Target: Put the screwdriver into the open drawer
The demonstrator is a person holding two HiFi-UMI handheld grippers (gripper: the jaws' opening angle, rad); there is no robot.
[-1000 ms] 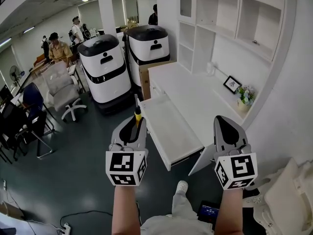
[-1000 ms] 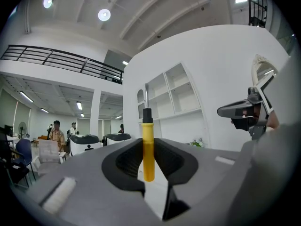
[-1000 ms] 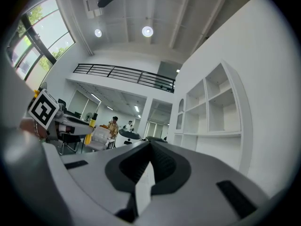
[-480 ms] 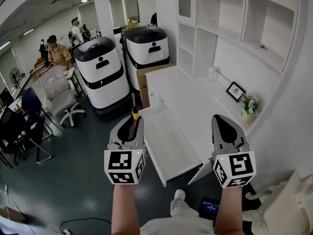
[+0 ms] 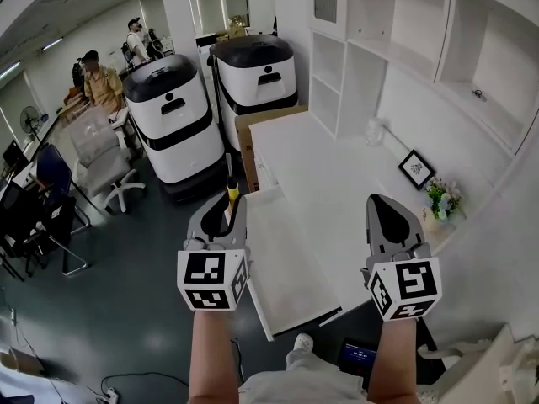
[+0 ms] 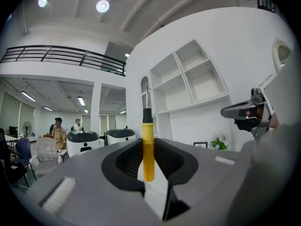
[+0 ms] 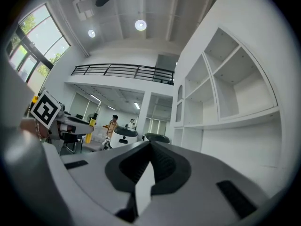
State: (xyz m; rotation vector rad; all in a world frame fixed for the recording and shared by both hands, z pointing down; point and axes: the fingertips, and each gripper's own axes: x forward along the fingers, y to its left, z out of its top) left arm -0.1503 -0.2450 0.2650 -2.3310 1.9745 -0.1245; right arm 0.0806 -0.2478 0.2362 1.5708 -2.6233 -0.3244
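Note:
The screwdriver (image 5: 232, 194) has a yellow handle, a black collar and a metal shaft, and it stands upright in my left gripper (image 5: 226, 215), which is shut on the handle. In the left gripper view the screwdriver (image 6: 148, 131) rises from between the dark pads of the left gripper (image 6: 148, 144). The left gripper hangs over the floor, just left of the open white drawer (image 5: 282, 263) that juts out of the white desk (image 5: 324, 171). My right gripper (image 5: 389, 219) hovers over the desk's near right part; the right gripper (image 7: 150, 144) is shut and empty.
Two white machines with black tops (image 5: 173, 116) (image 5: 257, 78) and a cardboard box (image 5: 251, 133) stand beyond the desk's far end. A picture frame (image 5: 415, 168) and flowers (image 5: 442, 199) sit by the wall under white shelves (image 5: 383, 49). Office chairs (image 5: 97, 154) and people are at the left.
Both grippers have travelled forward together, so the desk and drawer lie closer beneath them. The screwdriver stays upright in the left gripper's grip. The right gripper stays shut.

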